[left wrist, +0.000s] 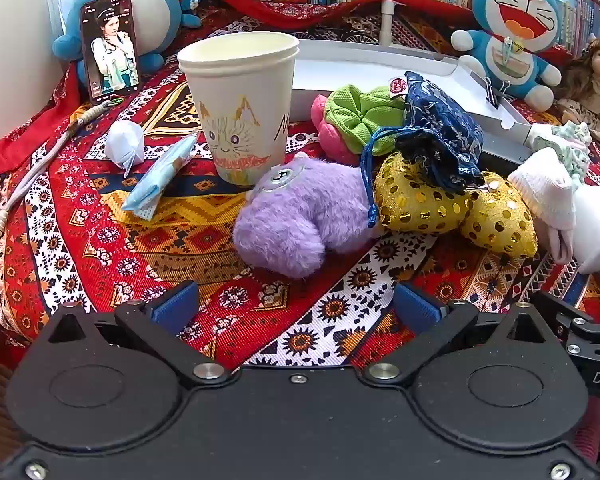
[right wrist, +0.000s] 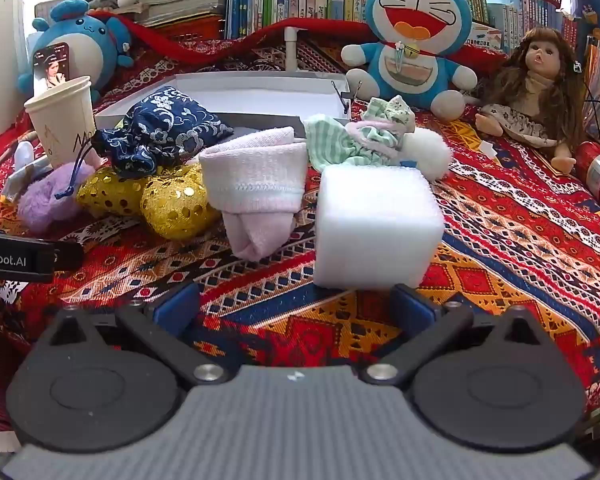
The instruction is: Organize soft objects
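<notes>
Soft objects lie in a loose heap on the patterned cloth [left wrist: 100, 236] just in front of the shallow white tray [left wrist: 380, 76], none of them yet inside it. Read the heap from left to right: a purple plush toy [left wrist: 300, 216] beside the paper cup [left wrist: 240, 104]; behind it a green-and-pink fabric piece [left wrist: 356, 120]; a navy drawstring pouch [left wrist: 440, 140] resting on a gold sequinned cushion [left wrist: 452, 208]; a rolled pale sock [right wrist: 256, 176]; a white foam block [right wrist: 376, 224]; and, behind the block, a striped green cloth bundle [right wrist: 352, 140] with a white pompom [right wrist: 432, 152] at its right. Your left gripper [left wrist: 296, 304] hangs over bare cloth short of the purple toy, its blue pads wide apart and nothing between them. Your right gripper [right wrist: 296, 304] is likewise spread wide and empty, with the foam block just ahead and its right pad near the block's lower edge. The step in hand appears to be the approach before a first pick; sorting has not begun. The next move calls for choosing one item per tool, probably the purple toy on the left and the foam block on the right, advancing until the pads straddle it, then closing gently, since these things will compress and may slip. The big blue plush [right wrist: 416, 40] and the doll [right wrist: 540, 92] sit well apart at the back.
</notes>
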### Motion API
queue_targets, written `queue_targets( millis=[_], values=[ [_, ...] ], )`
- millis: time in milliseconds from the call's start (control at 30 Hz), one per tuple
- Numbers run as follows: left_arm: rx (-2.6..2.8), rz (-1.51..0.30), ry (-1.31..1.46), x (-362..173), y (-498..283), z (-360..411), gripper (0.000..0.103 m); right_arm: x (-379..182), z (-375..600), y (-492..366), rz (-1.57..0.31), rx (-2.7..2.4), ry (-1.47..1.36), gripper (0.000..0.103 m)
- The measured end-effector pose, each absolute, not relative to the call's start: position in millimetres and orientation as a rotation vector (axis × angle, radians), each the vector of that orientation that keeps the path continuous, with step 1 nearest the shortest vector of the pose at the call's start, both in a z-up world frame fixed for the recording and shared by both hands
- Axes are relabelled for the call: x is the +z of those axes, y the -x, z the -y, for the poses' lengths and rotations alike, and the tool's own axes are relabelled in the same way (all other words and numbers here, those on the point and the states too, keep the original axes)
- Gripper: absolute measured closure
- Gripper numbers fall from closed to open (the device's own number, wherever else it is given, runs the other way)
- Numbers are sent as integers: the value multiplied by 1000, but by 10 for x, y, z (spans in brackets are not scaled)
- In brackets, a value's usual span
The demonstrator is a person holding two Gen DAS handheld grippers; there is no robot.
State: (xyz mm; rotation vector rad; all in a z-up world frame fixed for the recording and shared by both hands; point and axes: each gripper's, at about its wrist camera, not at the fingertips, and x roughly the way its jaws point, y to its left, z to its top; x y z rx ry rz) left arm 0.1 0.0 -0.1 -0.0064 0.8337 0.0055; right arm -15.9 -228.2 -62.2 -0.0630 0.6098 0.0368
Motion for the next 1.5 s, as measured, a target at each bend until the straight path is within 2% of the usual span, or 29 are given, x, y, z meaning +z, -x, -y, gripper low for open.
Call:
queue_targets(
  millis=[1500],
  values=[
    [6,-830,5,-1,-1,1,0,-628,2275,164,-609,32,59,0]
  ],
)
